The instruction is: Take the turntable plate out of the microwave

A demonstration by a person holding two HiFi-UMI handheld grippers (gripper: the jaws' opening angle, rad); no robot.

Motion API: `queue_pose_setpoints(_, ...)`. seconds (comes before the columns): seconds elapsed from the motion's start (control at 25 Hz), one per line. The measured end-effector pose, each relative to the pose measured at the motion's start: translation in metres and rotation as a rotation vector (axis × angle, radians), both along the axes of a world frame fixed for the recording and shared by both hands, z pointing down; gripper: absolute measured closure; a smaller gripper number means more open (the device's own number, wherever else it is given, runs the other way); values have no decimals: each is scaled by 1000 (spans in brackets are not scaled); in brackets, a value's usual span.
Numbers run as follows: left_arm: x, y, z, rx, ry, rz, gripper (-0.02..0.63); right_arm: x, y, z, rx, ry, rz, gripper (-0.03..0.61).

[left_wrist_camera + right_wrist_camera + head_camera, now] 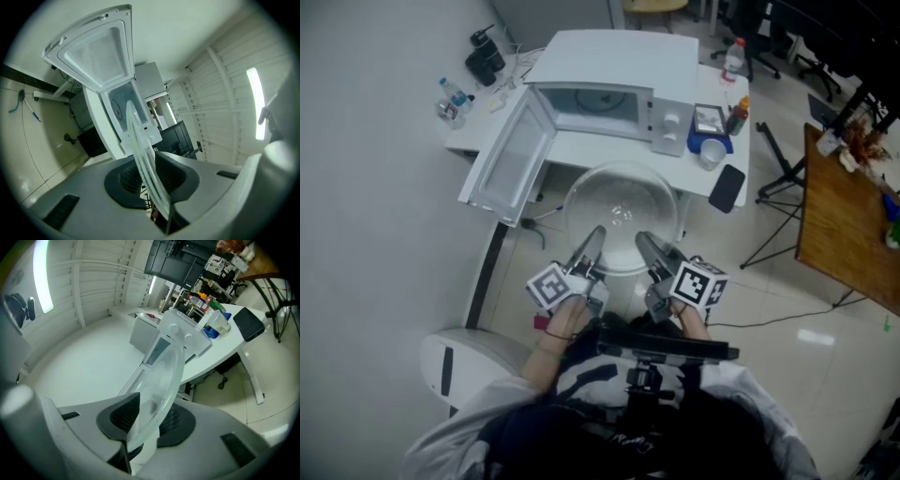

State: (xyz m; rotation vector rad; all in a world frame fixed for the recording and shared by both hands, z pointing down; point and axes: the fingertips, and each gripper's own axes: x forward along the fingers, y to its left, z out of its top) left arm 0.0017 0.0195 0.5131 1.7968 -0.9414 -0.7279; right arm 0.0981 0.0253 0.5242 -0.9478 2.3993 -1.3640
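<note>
The head camera looks steeply down on the microwave (609, 61) and turntable plate (621, 211). Both gripper cameras ride close behind their jaws, sharing that plate edge-on.

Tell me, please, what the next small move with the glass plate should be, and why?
Probably lower the turntable plate, kept level, onto the table before the microwave: it is already out, clear of the open door, and only its near rim is pinched by the left gripper and right gripper.

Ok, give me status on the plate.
Left tongs, right tongs both shut on plate rim. Plate out of microwave, held level in the air. Door open to the left, path clear.
</note>
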Motion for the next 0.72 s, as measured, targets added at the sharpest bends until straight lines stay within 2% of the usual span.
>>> queue_pose_setpoints(0.44, -54, 21, -9, 19, -82, 19, 560, -50, 23, -12, 9, -17, 13, 472)
queue_pose_setpoints(0.72, -74, 32, -10, 9, -27, 21, 561, -70, 33, -15, 10, 23, 18, 472)
